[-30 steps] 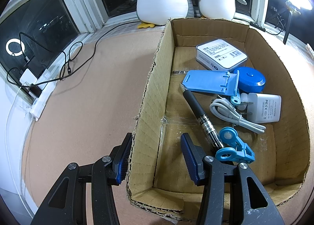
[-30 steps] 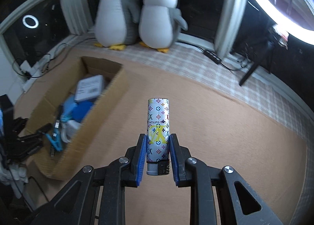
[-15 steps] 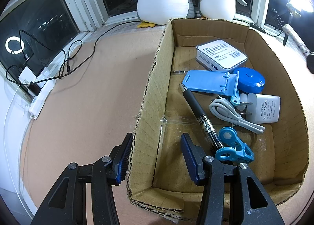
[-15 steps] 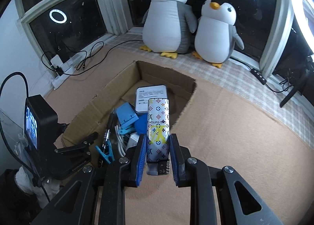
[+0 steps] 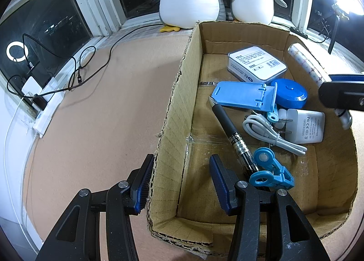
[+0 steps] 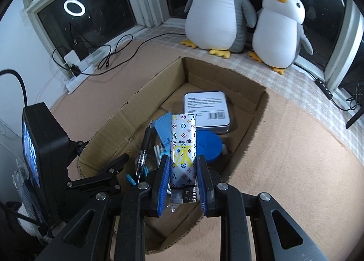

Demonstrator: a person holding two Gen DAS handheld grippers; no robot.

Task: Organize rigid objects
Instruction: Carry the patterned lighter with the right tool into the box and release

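Lighter (image 6: 183, 147) — pinched upright by the right gripper (image 6: 182, 183) above the cardboard box (image 6: 218, 72); left gripper (image 5: 179, 183), at 9 o'clock, spread astride the box wall.

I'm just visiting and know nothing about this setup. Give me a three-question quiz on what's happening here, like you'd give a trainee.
1. True or false: the right hand-held gripper is empty.
2. The left hand-held gripper straddles which part of the cardboard box? A) its left wall B) its far wall C) no part
3. Fill in: the black pen lies ______ the box.

Key
1. False; it is closed on the patterned lighter, held above the box.
2. A; its jaws are open, one finger outside the wall and one inside.
3. Inside, beside the blue clip.
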